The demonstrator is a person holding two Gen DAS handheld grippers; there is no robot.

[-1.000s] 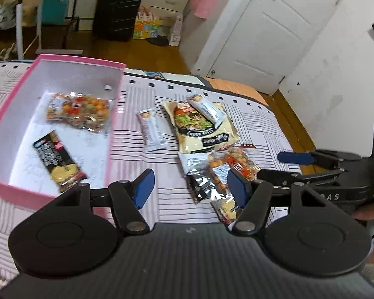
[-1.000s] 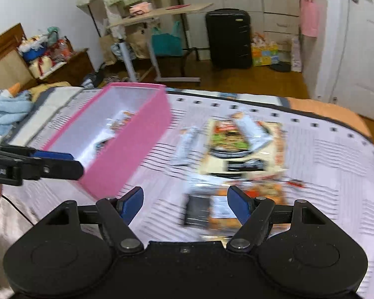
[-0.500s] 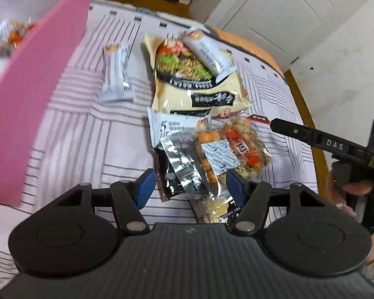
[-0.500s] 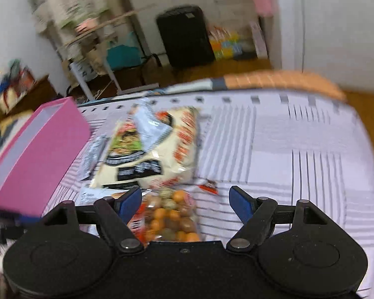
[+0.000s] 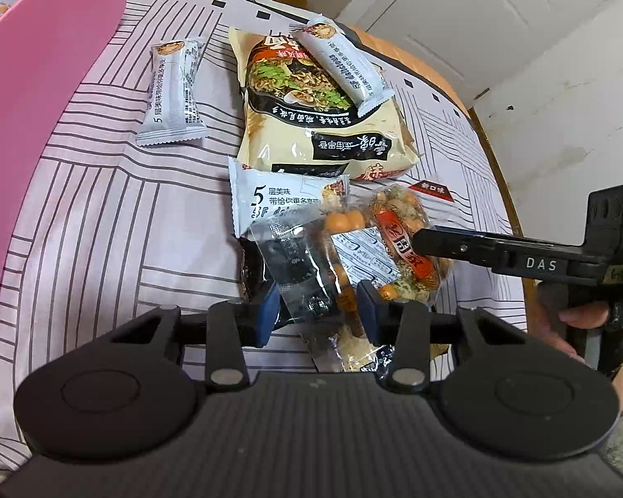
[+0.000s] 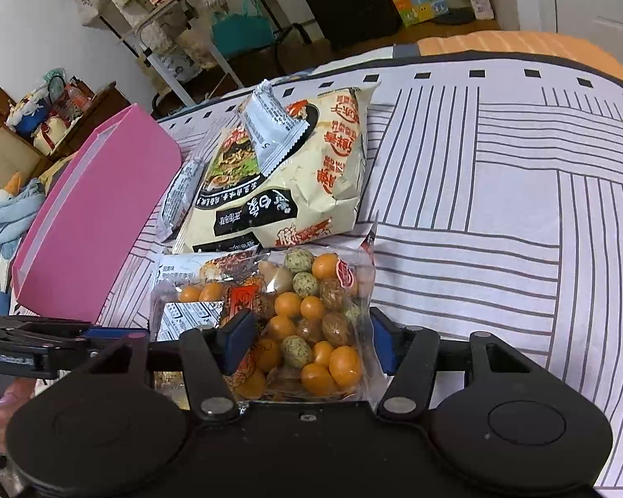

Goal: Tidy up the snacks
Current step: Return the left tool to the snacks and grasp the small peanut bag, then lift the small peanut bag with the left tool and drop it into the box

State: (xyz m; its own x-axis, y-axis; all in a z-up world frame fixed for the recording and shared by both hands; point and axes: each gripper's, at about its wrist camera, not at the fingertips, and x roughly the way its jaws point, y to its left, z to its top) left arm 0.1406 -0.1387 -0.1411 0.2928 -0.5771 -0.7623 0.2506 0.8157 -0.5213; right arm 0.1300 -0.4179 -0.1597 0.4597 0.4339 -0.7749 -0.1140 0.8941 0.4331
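Snacks lie on the striped bedsheet (image 6: 498, 191): we count three grey bars, one noodle packet (image 5: 311, 124). Right gripper (image 6: 307, 342), parted, straddles the clear coated-nut bag (image 6: 311, 323); left gripper (image 5: 317, 311), parted, straddles the clear wrapper (image 5: 301, 265).

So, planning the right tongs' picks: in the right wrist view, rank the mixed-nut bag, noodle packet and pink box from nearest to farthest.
1. Mixed-nut bag: between the right tongs.
2. Noodle packet: just ahead, centre.
3. Pink box: off to the left.
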